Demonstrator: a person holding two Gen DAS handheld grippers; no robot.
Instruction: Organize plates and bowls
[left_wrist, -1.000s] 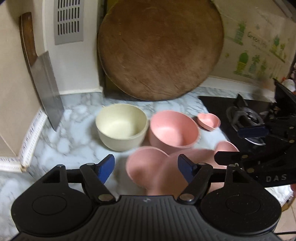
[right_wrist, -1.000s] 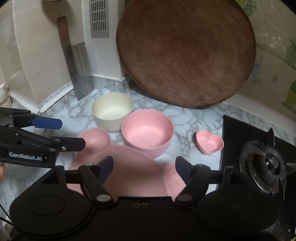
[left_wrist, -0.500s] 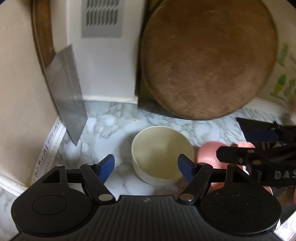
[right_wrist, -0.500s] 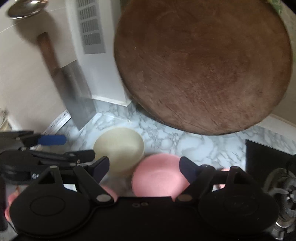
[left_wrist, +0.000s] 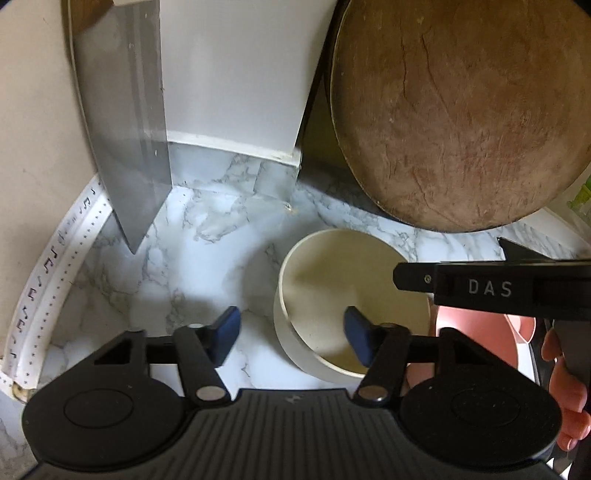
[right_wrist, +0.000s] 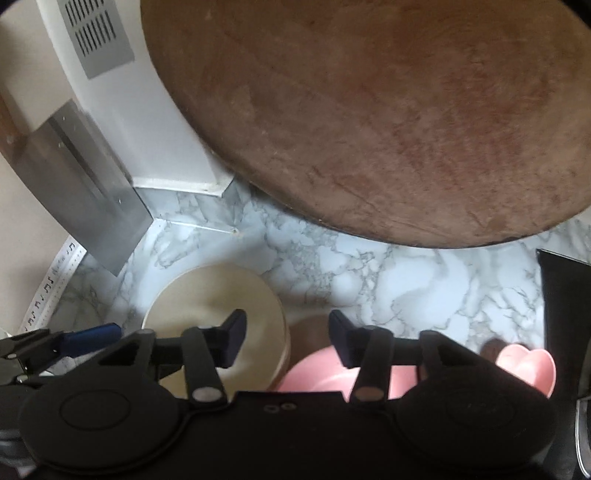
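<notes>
The left gripper (left_wrist: 291, 339) straddles the near-left rim of the round cream bowl (left_wrist: 351, 291), one blue pad outside the wall and one inside. Its jaws have just been closing, yet both pads appear to stand clear of the wall, so it is released rather than grasping. The right gripper (right_wrist: 286, 341) hangs over the gap where the cream bowl meets the round pink bowl (right_wrist: 321, 373); its jaws have also just been closing, with nothing clamped between them.

Both bowls sit side by side on the marble-patterned tabletop (right_wrist: 369, 273), in front of the large round wooden chopping board (right_wrist: 369, 110) that leans against the wall. A small pink heart-shaped dish (right_wrist: 524, 365) lies off to the right, near the black hob (right_wrist: 561, 295).

The step in hand looks like taking hold of the two bowls for stacking. Next, each gripper needs to settle on one rim wall and clench before lifting.
</notes>
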